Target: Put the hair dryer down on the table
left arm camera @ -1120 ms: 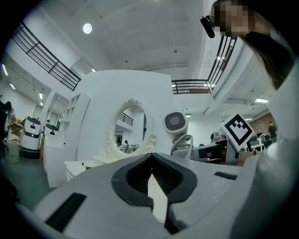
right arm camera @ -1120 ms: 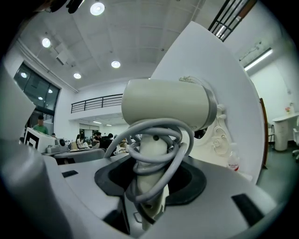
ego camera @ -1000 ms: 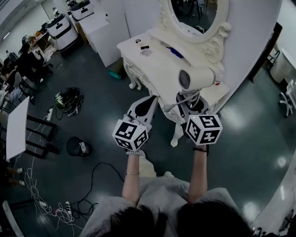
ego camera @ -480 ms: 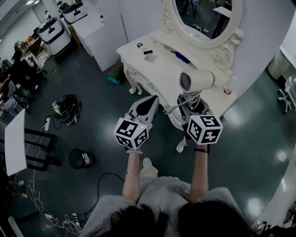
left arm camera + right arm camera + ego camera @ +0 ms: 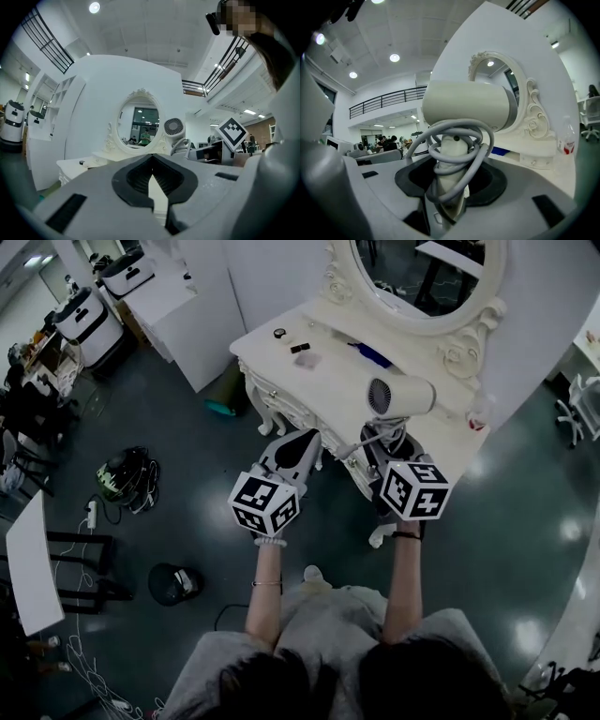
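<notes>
both grippers have closed in on the white carved table [image 5: 281, 348] and its oval mirror [image 5: 422, 277]. left gripper [image 5: 307, 437]: jaws together, empty. right gripper [image 5: 382, 442]: clamped on the smooth cream hair dryer [image 5: 401, 396], grey cord [image 5: 461, 140] looped round its handle, held up at the table's near edge.

Head view: the mirror [image 5: 422, 277] was cut off by the top edge. The small items [image 5: 292, 341] at the upper-left end of the desk [image 5: 328, 392] were too small to identify. Right gripper view, centre: the coiled cord [image 5: 461, 140] hid much of the handle of the hair dryer [image 5: 464, 108], and the handle's lower end vanished between the jaws of the right hand-held gripper [image 5: 451, 187].
</notes>
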